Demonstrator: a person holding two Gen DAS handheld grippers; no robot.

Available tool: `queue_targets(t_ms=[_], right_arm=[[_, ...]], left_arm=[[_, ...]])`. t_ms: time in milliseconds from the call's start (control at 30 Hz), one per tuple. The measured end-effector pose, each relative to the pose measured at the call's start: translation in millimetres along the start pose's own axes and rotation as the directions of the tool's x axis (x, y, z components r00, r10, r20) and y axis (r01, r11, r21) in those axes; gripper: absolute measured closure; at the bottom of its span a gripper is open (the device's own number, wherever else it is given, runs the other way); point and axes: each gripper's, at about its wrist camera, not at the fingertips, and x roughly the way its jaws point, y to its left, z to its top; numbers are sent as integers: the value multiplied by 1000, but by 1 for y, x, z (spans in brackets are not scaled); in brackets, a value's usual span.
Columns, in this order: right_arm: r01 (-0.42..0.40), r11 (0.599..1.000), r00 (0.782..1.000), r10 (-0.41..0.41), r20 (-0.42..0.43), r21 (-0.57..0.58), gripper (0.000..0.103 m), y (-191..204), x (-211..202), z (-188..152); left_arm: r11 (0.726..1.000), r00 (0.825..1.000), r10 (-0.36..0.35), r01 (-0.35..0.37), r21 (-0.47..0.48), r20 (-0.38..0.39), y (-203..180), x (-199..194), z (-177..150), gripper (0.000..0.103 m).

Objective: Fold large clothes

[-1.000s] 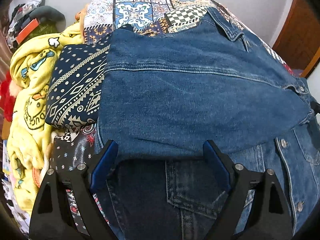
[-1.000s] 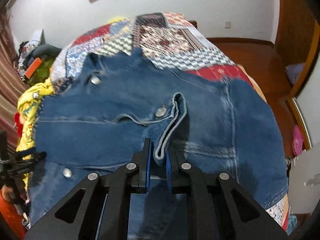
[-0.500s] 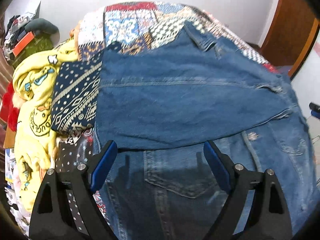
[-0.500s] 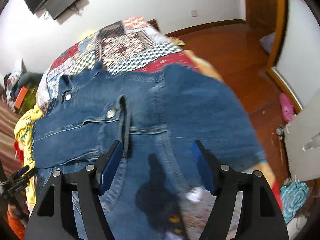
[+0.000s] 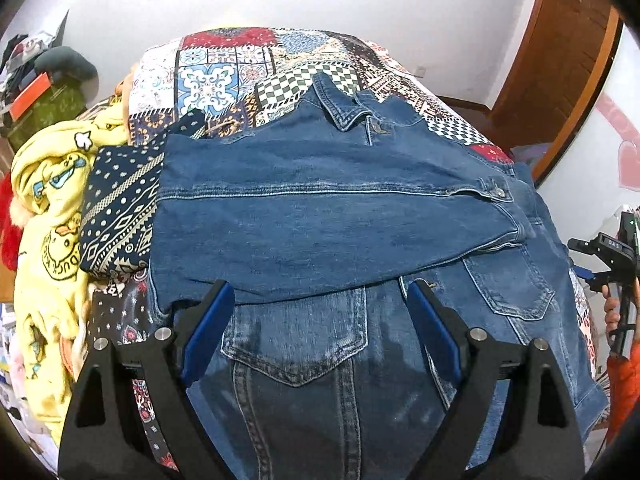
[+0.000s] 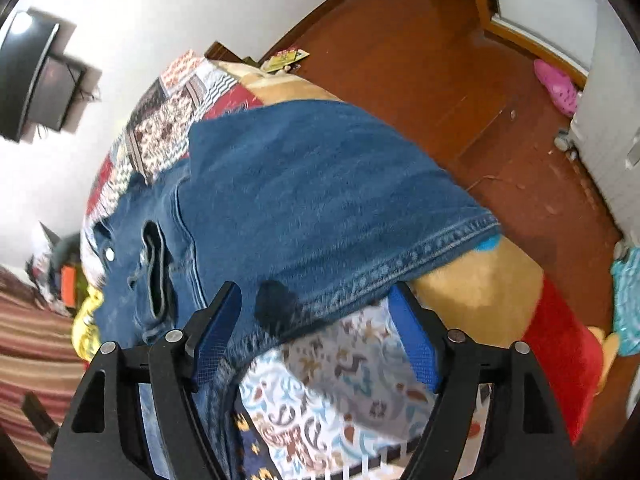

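Right gripper (image 6: 316, 328) is opening over the jacket (image 6: 320, 200) hem, left gripper (image 5: 316, 332) wide and empty; the folded sleeve (image 5: 320, 216) could slide off if snagged.

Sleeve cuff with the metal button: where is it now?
Left wrist view, right of centre: the cuff lies on the denim jacket, folded across its front, above a chest pocket.

The yellow blanket (image 5: 48, 216) at the bed's left edge carries a round print with the letters "DUCK" curving along its lower rim. Small pale letters on the black device (image 5: 612, 246) at the right are too small to read.
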Motion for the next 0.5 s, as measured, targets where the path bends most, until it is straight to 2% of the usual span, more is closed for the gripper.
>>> queue_targets(t_ms=[67,133,233,333,400,500], right_arm=[[-10,1000,1000,10,7,27,28,-4,4,5],[16,999,1000,-17,22,39,29,-5,11,11],[50,997,998,-53,44,66,39,-7,20,17],[97,993,990,-103,99,67,59,-1,16,17],[141,988,980,-147,134,58,83,6,10,18],[167,985,968,-171,183,34,90,18,-4,18]], left_arm=[[1000,1000,7,-7,-15,-9,2,2,-2,15],[1000,1000,12,-12,-26,-17,4,3,-4,15],[999,1000,11,-12,-40,-26,8,3,-9,15],[999,999,20,-21,-38,-28,10,2,-11,15],[999,999,30,-30,-33,-23,11,0,-13,15],[999,1000,22,-23,-37,-13,14,-5,-15,15]])
